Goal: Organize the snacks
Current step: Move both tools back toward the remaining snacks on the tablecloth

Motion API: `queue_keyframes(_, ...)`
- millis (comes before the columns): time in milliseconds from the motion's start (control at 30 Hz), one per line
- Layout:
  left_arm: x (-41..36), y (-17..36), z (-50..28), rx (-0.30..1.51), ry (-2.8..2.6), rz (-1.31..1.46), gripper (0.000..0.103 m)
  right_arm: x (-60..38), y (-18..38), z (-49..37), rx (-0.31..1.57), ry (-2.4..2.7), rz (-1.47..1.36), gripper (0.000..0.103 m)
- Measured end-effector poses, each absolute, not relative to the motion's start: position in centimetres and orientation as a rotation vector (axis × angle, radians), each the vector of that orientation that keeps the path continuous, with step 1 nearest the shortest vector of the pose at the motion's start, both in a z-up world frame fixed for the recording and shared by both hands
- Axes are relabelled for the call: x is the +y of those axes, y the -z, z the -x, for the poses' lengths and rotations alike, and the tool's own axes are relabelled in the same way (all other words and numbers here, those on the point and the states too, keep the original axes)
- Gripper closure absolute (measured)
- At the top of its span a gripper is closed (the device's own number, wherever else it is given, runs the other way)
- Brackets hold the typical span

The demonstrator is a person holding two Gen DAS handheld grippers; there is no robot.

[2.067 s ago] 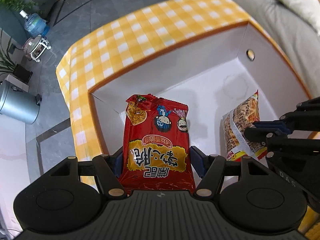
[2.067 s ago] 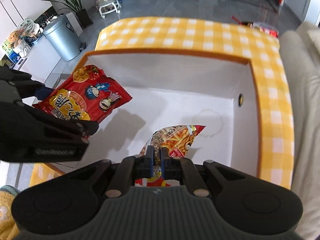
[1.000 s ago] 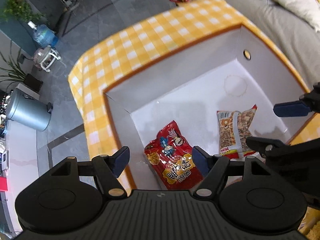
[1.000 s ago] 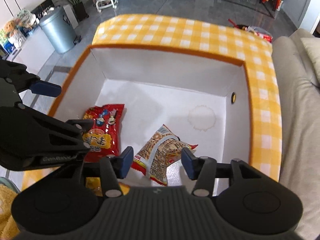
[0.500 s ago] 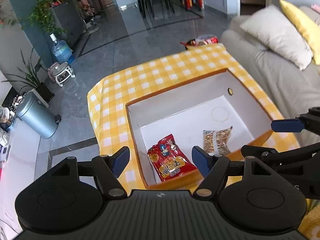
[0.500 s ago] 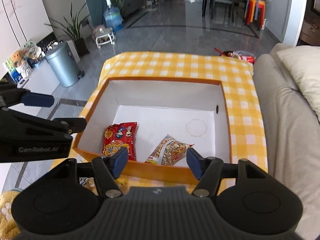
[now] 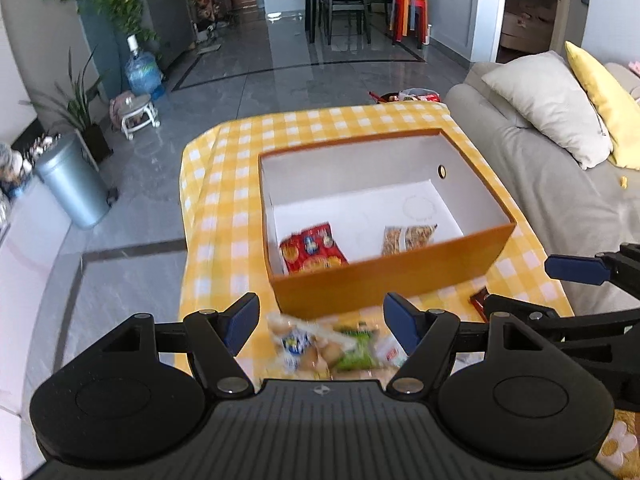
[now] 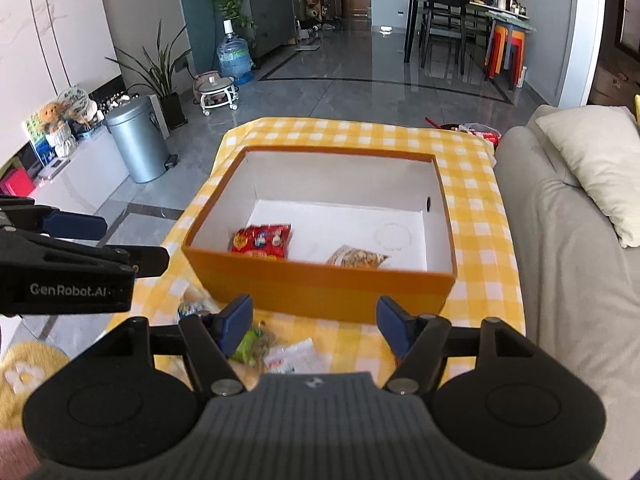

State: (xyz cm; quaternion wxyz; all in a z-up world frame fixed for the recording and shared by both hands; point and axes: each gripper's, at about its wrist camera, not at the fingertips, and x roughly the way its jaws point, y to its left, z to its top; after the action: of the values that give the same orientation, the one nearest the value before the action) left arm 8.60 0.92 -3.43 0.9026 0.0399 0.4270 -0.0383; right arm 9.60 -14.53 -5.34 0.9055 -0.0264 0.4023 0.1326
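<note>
Both hand-held grippers gape empty; only the left view shows a dark packet (image 7: 478, 300).

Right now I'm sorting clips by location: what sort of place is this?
Most likely a home living room opening onto a dining area: a grey sofa with cushions, a dining table with chairs, potted plants and a water jug.
</note>
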Motion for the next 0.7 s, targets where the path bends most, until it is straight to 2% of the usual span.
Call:
queue_keyframes(333, 2.5, 6.7, -4.2, 0.937, 0.081, -0.006, 0.021, -15.7, 8.1, -5.0, 0.833, -0.281, 0.023, 0.037)
queue_keyframes(633, 4.3, 8.9, -3.7, 1.016, 0.062, 0.100, 0.024, -17.0, 10.9, -3.7, 0.897, -0.276, -0.029, 0.037)
queue_keyframes(700, 4.5, 9.3, -3.9, 1.021, 0.064, 0.106, 0.030, -16.8, 11.3, -4.0, 0.912, -0.277, -0.038, 0.037)
